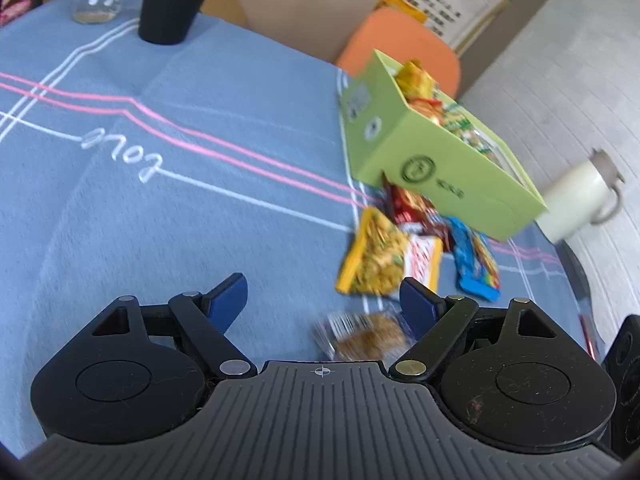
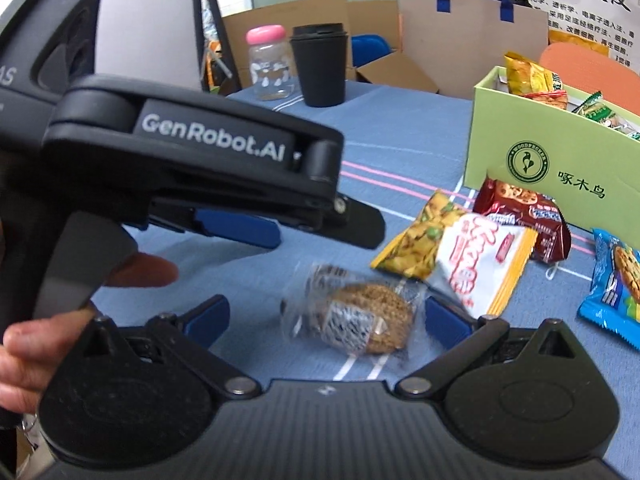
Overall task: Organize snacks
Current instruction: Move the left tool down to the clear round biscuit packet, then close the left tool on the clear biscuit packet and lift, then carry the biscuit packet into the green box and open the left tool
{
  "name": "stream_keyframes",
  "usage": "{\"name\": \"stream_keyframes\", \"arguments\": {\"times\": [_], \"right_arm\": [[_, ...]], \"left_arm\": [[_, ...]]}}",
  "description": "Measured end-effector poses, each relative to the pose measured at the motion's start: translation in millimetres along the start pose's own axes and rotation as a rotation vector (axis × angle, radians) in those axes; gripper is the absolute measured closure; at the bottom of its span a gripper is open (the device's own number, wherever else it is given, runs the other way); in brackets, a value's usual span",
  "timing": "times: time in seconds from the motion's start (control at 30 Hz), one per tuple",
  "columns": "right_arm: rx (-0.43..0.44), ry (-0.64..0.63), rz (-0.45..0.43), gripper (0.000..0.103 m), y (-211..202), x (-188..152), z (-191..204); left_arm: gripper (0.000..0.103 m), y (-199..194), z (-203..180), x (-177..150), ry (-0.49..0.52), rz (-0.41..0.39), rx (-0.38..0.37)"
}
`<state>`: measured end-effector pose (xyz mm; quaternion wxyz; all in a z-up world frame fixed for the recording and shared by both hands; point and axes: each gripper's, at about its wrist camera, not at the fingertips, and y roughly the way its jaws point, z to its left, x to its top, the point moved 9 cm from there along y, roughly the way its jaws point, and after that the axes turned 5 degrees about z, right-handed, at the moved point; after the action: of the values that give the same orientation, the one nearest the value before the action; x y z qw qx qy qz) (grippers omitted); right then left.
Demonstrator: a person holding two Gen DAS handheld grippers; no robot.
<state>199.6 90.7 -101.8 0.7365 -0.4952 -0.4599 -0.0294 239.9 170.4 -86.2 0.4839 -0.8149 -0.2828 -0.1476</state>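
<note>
Reading "GenRobot.AI", left tongs [image 2: 320,224] gape empty; right tongs [image 2: 324,320] gape around wrapped biscuit [image 2: 360,316].

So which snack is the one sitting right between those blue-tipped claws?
Start at the light green cardboard box on the blue tablecloth; loose packets lie before it. Nearest the camera, apart from them, between the right gripper's open jaws, lies the round brown grainy cake in clear plastic wrap. It is the only see-through wrapper; the others are brightly printed.

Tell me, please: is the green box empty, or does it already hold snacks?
It holds snacks. In the right wrist view, several packets stick up above the rim of the green box; how full it is cannot be told.
</note>
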Motion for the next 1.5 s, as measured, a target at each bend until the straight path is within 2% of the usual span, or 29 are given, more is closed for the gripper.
{"name": "stream_keyframes", "arguments": {"times": [0.3, 0.37, 0.5, 0.57, 0.6, 0.63, 0.67, 0.7, 0.83, 0.97, 1.1, 1.13, 1.3, 1.37, 1.4, 1.47, 1.5], "right_arm": [[-0.020, 0.003, -0.031, 0.001, -22, -21, -4], [-0.042, 0.015, -0.046, 0.001, -21, -16, -13], [-0.029, -0.023, -0.048, 0.002, -11, -6, -9], [-0.016, -0.055, -0.045, 0.006, -11, -7, -2], [-0.035, -0.069, -0.050, 0.027, -12, -8, -2], [-0.049, -0.074, -0.062, 0.037, -14, -8, -2], [-0.042, -0.065, -0.066, 0.041, -16, -8, -5], [-0.036, -0.050, -0.071, 0.048, -19, -9, -8], [-0.037, 0.001, -0.114, 0.051, -36, 1, -30], [-0.105, -0.005, -0.196, 0.050, -57, 36, -64], [-0.188, -0.016, -0.284, 0.043, -73, 88, -115], [-0.201, -0.015, -0.289, 0.039, -73, 99, -128], [-0.253, 0.028, -0.276, 0.037, -58, 135, -199], [-0.276, 0.059, -0.267, 0.034, -54, 137, -223], [-0.293, 0.070, -0.282, 0.027, -58, 136, -231], [-0.324, 0.080, -0.320, 0.022, -74, 130, -240], [-0.338, 0.083, -0.337, 0.015, -82, 125, -243]], "left_arm": [[0.034, -3, -35, -32, 0.116, 0.032, -0.022], [0.039, 1, -38, -29, 0.116, 0.037, -0.013], [0.052, 3, -35, -26, 0.113, 0.049, 0.013], [0.067, 2, -32, -28, 0.138, 0.051, 0.036], [0.072, 1, -32, -29, 0.147, 0.054, 0.037], [0.074, 0, -31, -30, 0.147, 0.048, 0.055], [0.075, -1, -30, -30, 0.147, 0.045, 0.057], [0.075, -1, -30, -30, 0.142, 0.042, 0.058], [0.080, -4, -46, -17, 0.119, 0.027, -0.002], [0.081, -1, -86, 22, 0.164, -0.028, -0.049], [0.080, 9, -134, 84, 0.214, -0.095, -0.114], [0.080, 16, -144, 100, 0.222, -0.099, -0.128], [0.079, 65, -184, 158, 0.254, -0.084, -0.138], [0.070, 87, -192, 167, 0.261, -0.051, -0.140], [0.065, 93, -193, 172, 0.258, -0.051, -0.135], [0.043, 93, -190, 178, 0.254, -0.094, -0.108], [0.039, 87, -189, 179, 0.256, -0.127, -0.099]]}}
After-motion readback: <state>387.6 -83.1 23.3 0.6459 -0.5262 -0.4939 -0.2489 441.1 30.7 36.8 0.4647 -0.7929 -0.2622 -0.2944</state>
